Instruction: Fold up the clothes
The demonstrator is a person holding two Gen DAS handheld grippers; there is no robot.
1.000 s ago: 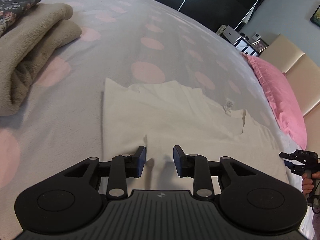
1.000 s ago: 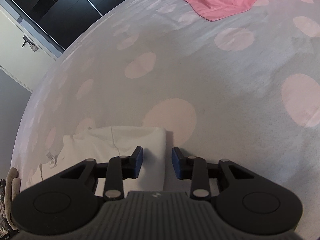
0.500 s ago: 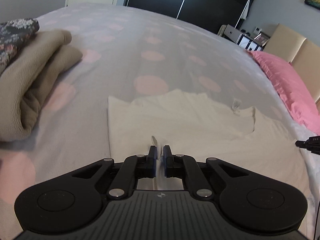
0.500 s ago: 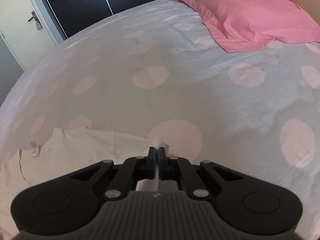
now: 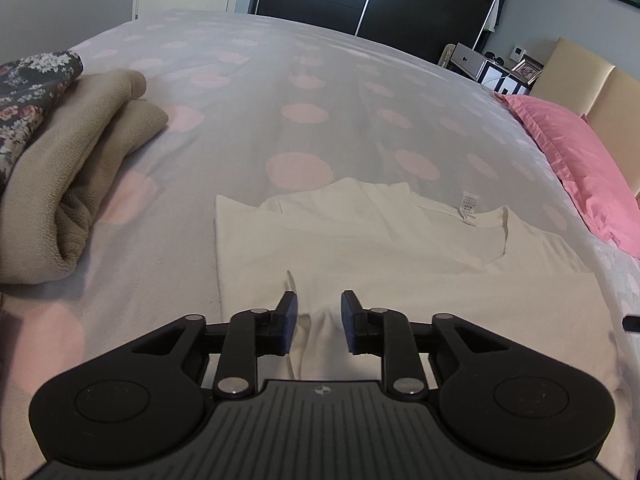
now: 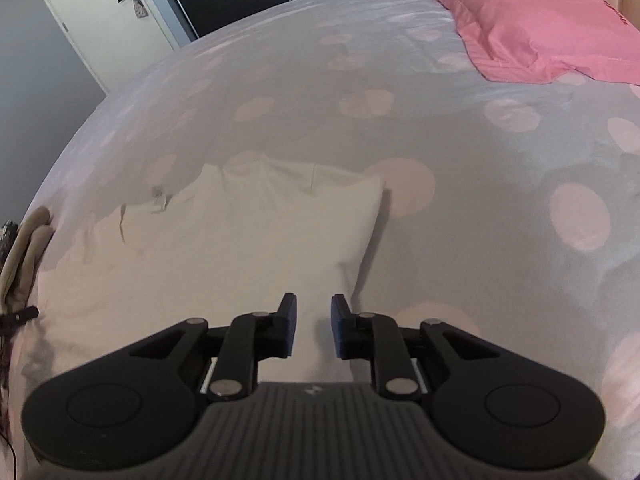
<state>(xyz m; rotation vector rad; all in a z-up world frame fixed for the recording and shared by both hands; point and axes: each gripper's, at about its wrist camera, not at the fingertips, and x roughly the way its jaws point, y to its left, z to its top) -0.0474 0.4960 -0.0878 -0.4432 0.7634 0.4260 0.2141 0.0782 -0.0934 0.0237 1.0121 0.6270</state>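
A white T-shirt [image 5: 360,240] lies flat on the bed, partly folded, with its neck label showing at the far right. My left gripper [image 5: 318,312] is open just above the shirt's near left part, a small raised fold of cloth between its jaws. In the right wrist view the shirt [image 6: 240,240] fills the middle left. My right gripper [image 6: 314,320] is open over the shirt's near right edge, holding nothing.
The bed has a grey cover with pink dots [image 5: 300,120]. A folded beige fleece [image 5: 72,168] and a floral garment [image 5: 28,84] lie at the left. A pink pillow [image 5: 580,160] lies at the right, also seen in the right wrist view [image 6: 540,16]. Dark wardrobes stand behind.
Both grippers closed on shirt cloth half a second ago and have now opened, letting it go. Both have pulled back and risen, so more of the shirt shows.
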